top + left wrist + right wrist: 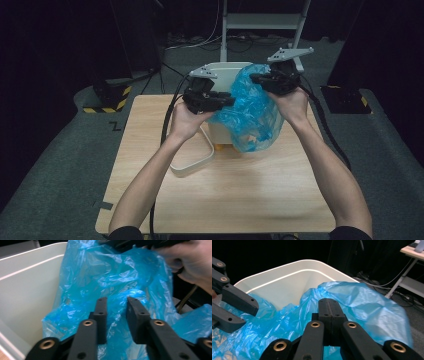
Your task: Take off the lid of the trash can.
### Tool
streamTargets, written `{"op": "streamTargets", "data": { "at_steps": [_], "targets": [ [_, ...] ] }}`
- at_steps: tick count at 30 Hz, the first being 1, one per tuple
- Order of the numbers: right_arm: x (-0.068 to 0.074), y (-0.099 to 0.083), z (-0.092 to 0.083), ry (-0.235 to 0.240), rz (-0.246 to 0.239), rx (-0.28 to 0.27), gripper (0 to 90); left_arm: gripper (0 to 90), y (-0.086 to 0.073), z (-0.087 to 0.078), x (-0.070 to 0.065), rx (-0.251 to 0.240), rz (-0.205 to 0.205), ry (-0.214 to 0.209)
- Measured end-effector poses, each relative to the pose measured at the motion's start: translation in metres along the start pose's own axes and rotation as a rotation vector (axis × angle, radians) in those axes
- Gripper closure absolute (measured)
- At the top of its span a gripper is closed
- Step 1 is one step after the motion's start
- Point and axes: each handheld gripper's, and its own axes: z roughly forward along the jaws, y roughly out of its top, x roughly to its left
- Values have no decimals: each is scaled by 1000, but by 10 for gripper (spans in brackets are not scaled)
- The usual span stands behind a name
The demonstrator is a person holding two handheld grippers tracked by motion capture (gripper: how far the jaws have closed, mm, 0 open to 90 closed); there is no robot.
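A crumpled blue plastic bag [250, 110] hangs over the front of a white bin [227, 70] on the wooden table [225, 200]. My left gripper [229, 100] is at the bag's left side. Its jaws stand apart, with bag film [105, 277] between and behind them, beside the bin's wall [25, 277]. My right gripper [255, 78] is at the bag's upper right edge. In the right gripper view its jaws [329, 301] are pressed together with the bag [367, 300] bunched round them, over the bin's open mouth [287, 282]. The left gripper [249, 315] is at that view's left.
A white rectangular ring [192, 160] lies on the table left of the bin. Behind the table stands a metal frame [260, 20] with cables on the floor. Yellow-and-black striped bases [107, 100] sit on the floor at left and right.
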Motion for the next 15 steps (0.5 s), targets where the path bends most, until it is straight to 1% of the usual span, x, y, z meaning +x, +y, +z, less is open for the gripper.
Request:
{"op": "streamTargets", "data": {
  "at_steps": [2, 4, 7, 9, 15],
  "targets": [
    [1, -1, 3, 4, -3, 10, 900, 792, 1, -3, 0, -9, -1, -5],
    [0, -1, 4, 5, -1, 12, 900, 841, 2, -6, -1, -13, 4, -1],
    [0, 0, 2, 6, 0, 5, 900, 870, 2, -8, -1, -15, 8, 5],
    [0, 0, 0, 5, 2, -1, 900, 873, 1, -10, 0, -18, 6, 5],
    [-1, 1, -4, 3, 4, -8, 900, 877, 0, -20, 7, -36, -5, 51]
  ]
}}
